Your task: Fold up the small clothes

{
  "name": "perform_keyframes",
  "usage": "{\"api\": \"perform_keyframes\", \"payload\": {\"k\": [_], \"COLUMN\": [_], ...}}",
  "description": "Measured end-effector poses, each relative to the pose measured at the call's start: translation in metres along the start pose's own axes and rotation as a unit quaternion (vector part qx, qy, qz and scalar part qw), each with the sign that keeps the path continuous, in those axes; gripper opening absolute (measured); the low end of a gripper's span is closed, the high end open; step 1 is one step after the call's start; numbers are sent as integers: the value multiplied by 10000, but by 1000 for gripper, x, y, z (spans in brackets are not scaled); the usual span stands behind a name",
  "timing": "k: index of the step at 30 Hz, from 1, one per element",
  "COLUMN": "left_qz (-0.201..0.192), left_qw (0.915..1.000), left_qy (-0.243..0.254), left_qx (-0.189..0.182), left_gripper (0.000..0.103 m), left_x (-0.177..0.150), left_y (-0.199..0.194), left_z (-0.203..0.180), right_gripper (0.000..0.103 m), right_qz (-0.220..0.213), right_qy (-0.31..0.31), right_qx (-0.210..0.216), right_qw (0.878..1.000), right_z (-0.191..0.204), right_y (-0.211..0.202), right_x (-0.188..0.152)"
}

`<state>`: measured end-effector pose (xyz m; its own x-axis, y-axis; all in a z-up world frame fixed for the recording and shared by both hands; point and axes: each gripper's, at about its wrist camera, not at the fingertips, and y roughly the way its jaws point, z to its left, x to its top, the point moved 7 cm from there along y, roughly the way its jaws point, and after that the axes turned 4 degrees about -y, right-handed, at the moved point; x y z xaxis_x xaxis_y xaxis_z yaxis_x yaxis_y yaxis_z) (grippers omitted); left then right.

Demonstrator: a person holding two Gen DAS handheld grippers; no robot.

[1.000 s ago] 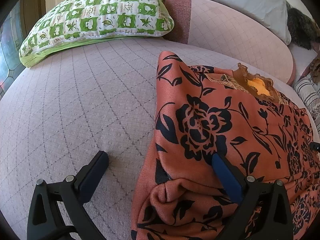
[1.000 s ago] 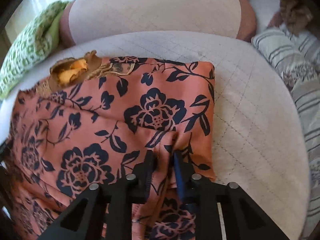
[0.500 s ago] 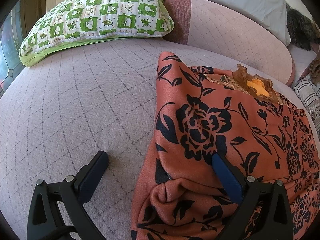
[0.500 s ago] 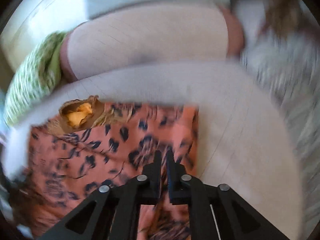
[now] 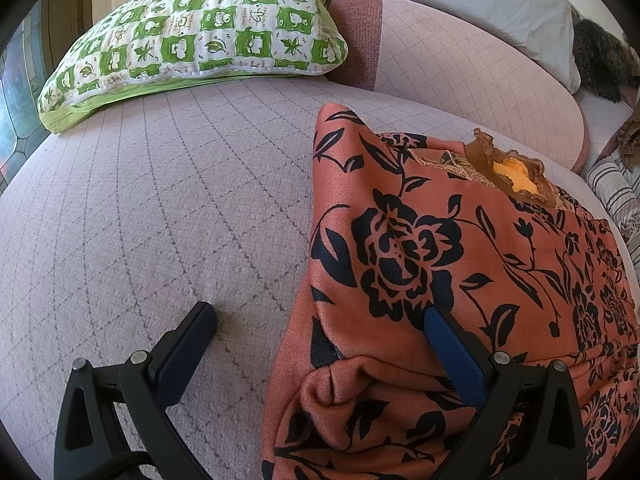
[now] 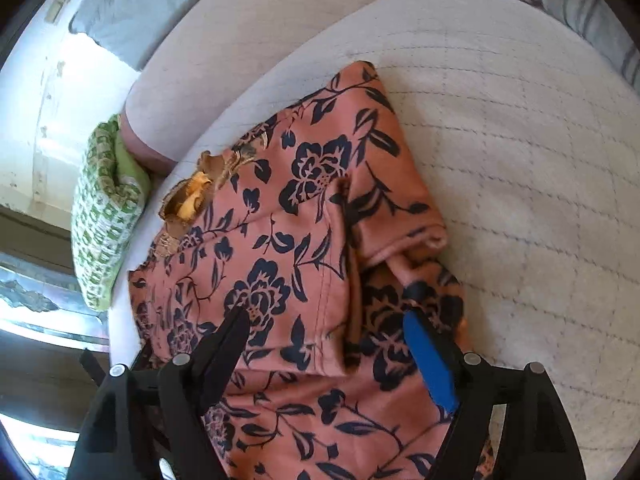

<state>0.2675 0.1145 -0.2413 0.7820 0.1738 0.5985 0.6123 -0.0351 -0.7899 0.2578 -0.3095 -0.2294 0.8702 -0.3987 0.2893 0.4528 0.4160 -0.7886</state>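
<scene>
An orange garment with black flowers (image 5: 440, 248) lies on the pale quilted bed (image 5: 160, 220), its brown and yellow collar (image 5: 508, 168) at the far side. My left gripper (image 5: 320, 316) is open and low at the garment's left edge, one finger on the bed and one on the cloth. The garment also shows in the right wrist view (image 6: 304, 240), with a sleeve folded inward over the body. My right gripper (image 6: 326, 324) is open and empty above the folded sleeve, the camera tilted.
A green and white checked pillow (image 5: 192, 32) lies at the far left of the bed. A pink quilted bolster (image 5: 472, 64) and a grey pillow (image 5: 492, 4) lie behind the garment. Striped bedding (image 5: 616, 196) lies at the right.
My right gripper was shut on the sleeve, carried it inward over the garment, then opened and let go. It has tilted and risen. The left gripper has not moved.
</scene>
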Motion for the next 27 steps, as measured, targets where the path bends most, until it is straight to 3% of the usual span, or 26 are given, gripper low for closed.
{"api": "perform_keyframes", "payload": {"k": [1, 5, 9, 12, 17, 19, 22, 24, 25, 27], "left_qz": [-3, -9, -10, -8, -27, 11, 100, 138, 178, 207], "left_qw": [10000, 10000, 10000, 10000, 10000, 10000, 9997, 9974, 9966, 9958], "left_qy": [-6, -16, -6, -9, -33, -37, -238, -667, -754, -843], "left_qx": [-7, -18, -10, -15, -48, -15, 31, -216, -297, -290], "left_gripper": [103, 103, 103, 103, 103, 103, 103, 103, 103, 103], "left_x": [0, 0, 1, 0, 0, 1, 5, 8, 10, 17], "left_y": [0, 0, 0, -1, -2, -3, -10, -17, -17, -17], "left_z": [0, 0, -1, -1, 0, 0, 2, 5, 5, 5], "right_gripper": [31, 13, 11, 10, 10, 10, 10, 10, 10, 11], "right_qz": [173, 432, -49, -603, -1978, -2225, -1525, -324, -240, -440], "right_qy": [-123, -492, -1172, -1824, -2774, -2894, -2624, -1857, -1569, -1500], "right_qx": [-154, -476, -716, -878, -1047, -1301, -1740, -1536, -1240, -1041], "right_qw": [9997, 9967, 9905, 9774, 9343, 9218, 9368, 9700, 9795, 9822], "right_z": [2, 8, 41, 81, 156, 158, 102, 44, 28, 27], "right_y": [9, 25, 2, -24, -90, -87, -12, 53, 66, 60], "right_x": [-2, -1, 15, 37, 74, 72, 66, 51, 42, 43]}}
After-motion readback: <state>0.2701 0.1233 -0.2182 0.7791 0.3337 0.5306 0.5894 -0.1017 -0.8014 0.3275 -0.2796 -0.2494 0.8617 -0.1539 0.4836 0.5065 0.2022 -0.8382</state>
